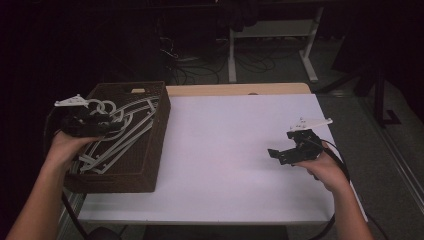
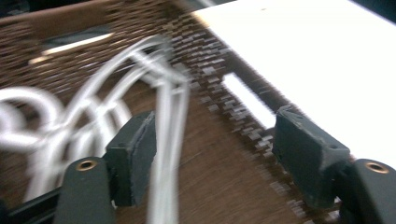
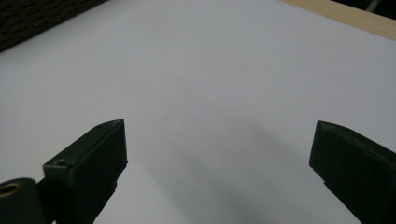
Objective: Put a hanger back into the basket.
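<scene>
A: Where do we stand? Our left gripper is at the left of the high view, over the brown woven basket, jaws spread wide apart and nothing pinched yet.

B: And the white hangers lie stacked inside that basket, hooks toward its upper left. In the left gripper view, one hanger's thin arms run just beside the left jaw, inside the gap. That view is blurred, so we cannot tell whether anything touches.

A: Then we should centre one single arm between the pads before closing, so we don't pinch two hangers together.

B: Agreed, and we lift slowly, since hooks may tangle. Our right gripper waits at the lower right above the white table, its jaws spread, holding nothing, ready to steady whatever comes out.
</scene>
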A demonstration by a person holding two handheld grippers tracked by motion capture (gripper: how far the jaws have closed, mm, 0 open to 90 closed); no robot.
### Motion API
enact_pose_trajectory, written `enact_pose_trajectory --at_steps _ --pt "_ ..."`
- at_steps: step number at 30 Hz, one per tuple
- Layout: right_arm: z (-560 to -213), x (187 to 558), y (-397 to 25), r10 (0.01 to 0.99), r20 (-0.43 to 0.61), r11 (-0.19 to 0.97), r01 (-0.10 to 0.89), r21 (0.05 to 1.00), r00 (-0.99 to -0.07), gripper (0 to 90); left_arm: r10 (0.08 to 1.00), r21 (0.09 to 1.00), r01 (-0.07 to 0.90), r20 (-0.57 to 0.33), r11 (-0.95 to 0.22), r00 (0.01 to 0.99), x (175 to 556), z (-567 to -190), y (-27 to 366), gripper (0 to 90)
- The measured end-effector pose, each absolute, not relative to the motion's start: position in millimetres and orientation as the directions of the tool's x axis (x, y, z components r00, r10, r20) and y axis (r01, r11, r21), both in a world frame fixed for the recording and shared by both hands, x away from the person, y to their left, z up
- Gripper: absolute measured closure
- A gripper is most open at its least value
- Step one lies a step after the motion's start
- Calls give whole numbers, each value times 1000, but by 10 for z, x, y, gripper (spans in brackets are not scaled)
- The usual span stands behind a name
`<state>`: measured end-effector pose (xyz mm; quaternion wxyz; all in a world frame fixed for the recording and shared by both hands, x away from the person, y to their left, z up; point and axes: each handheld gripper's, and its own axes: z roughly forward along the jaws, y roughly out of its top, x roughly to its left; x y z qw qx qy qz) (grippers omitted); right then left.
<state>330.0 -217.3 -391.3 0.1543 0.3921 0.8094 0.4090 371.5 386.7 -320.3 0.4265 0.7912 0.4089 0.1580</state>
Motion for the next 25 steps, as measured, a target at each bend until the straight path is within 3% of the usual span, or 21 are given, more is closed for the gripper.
enact_pose_trajectory --at_steps 10,20,25 --pt "-3703 3199 -2146 725 86 340 464 818 -683 8 645 864 407 -133 -296 752 3554 -3246 3230 150" --pt "-3595 3079 -2149 689 99 339 440 832 -718 0 541 874 359 -138 -326 829 3457 -3325 2851 0" --pt "-3595 3066 -2173 694 95 336 438 834 -714 0 551 877 356 -131 -323 824 3446 -3323 2845 0"
